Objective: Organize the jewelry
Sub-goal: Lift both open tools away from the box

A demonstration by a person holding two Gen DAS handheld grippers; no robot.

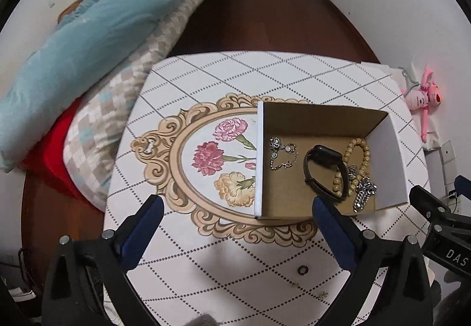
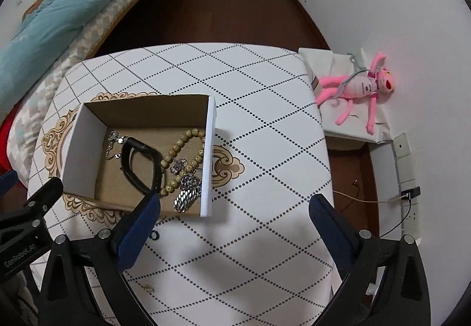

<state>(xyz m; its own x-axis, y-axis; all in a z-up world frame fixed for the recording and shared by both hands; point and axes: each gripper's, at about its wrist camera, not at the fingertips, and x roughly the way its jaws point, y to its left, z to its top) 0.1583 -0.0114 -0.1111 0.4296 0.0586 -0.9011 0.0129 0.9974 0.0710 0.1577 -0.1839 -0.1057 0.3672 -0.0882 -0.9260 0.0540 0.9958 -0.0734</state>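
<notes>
Hovering: both grippers hang over the table (image 1: 265, 69) with nothing in them, pointed steeply down at the cloth in front of the box
Left gripper (image 1: 237, 211): fingers spread wide, nothing between them; its right fingertip shows in front of the box's near edge, and contact cannot be judged
Right gripper (image 2: 234, 208): fingers likewise wide apart and empty; its left fingertip overlaps the box's near corner in the view
Box (image 2: 73, 149): open cardboard box on the patterned cloth, partly over the floral medallion, its open top letting pieces be dropped in from above
Already inside: black wristband (image 1: 322, 170) near the middle, bead bracelet (image 1: 351, 161) beside it toward the right wall, silver chain (image 1: 363, 193) at the near right corner, a fine crystal bracelet (image 1: 281, 153) apart on the left
Left outside: a small dark ring (image 1: 302, 269) on the cloth just in front of the box, and two tiny gold pieces (image 1: 323, 294) nearer the camera, probably earrings but too small to tell
Stage, as I judge it: most of the jewelry is sorted; the small pieces remain
Next move: the ring lies closest, between the two grippers; either could take it
Risk: such flat, tiny items may slip from wide pads or get pushed along the cloth
</notes>
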